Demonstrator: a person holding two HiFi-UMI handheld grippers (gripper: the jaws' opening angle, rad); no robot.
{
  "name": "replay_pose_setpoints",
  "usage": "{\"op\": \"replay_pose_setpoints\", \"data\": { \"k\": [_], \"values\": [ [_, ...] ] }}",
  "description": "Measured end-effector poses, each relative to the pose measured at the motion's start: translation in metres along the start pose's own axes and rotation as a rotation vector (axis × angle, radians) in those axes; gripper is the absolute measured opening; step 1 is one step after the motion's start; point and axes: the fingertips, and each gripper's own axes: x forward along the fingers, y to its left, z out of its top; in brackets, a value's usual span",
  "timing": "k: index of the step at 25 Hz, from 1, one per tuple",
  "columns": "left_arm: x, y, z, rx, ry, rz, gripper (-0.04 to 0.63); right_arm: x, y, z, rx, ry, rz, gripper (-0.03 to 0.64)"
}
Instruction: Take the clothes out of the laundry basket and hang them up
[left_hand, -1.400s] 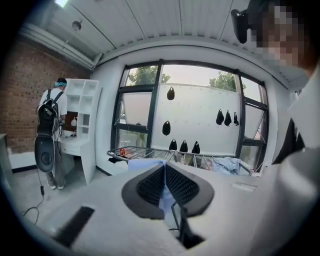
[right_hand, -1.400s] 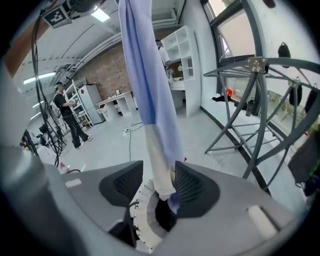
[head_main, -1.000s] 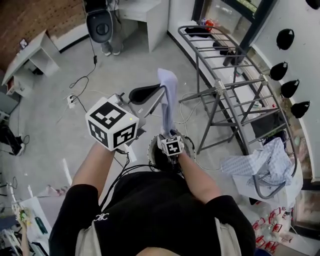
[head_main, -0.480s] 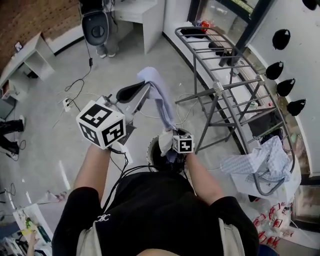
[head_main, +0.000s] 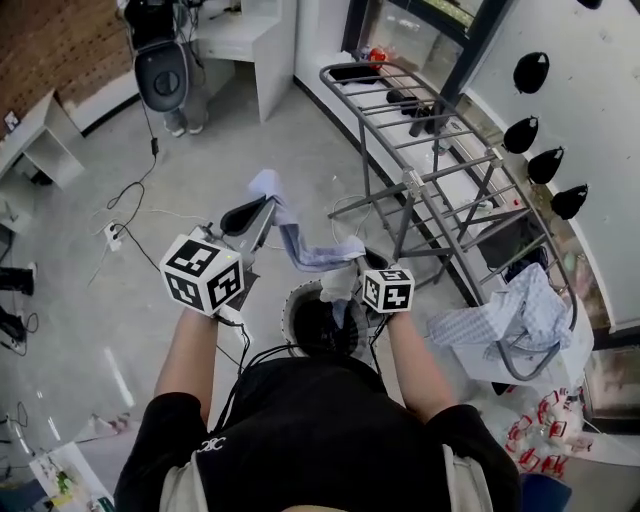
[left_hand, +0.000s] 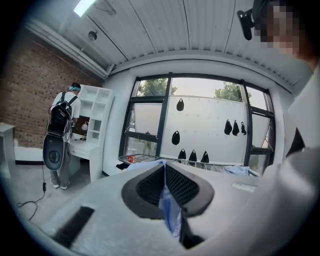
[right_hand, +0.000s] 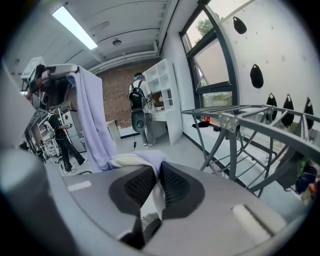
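Note:
A pale lavender-blue garment stretches between my two grippers above the dark round laundry basket. My left gripper is shut on its upper end, and a blue strip shows between the pads. My right gripper has just been closing and is now shut on the lower end. The cloth runs from its pads up to the left gripper. The grey drying rack stands to the right.
A blue-and-white checked garment hangs on the rack's near end, and dark items lie on its far end. Cables trail over the floor at left. A person with a backpack stands by a white desk at the back.
The garment hung straight down from the left gripper into the basket. The right gripper has come up from the basket with the lower end, and the left gripper has sunk a little.

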Motion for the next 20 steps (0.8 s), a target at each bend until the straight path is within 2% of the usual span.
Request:
{"op": "replay_pose_setpoints", "data": {
  "k": [4,9,20],
  "values": [
    [0.009,0.005,-0.014,-0.014,0.018,-0.017,0.014,-0.027,0.003,0.046,-0.037,-0.056,-0.004,0.041],
    [0.02,0.006,-0.022,-0.032,0.026,-0.059,0.014,-0.066,0.009,0.104,-0.144,-0.125,-0.03,0.041],
    [0.047,-0.01,-0.04,-0.022,0.076,-0.168,0.014,-0.138,0.003,0.203,-0.337,-0.256,-0.176,0.041]
  ]
}}
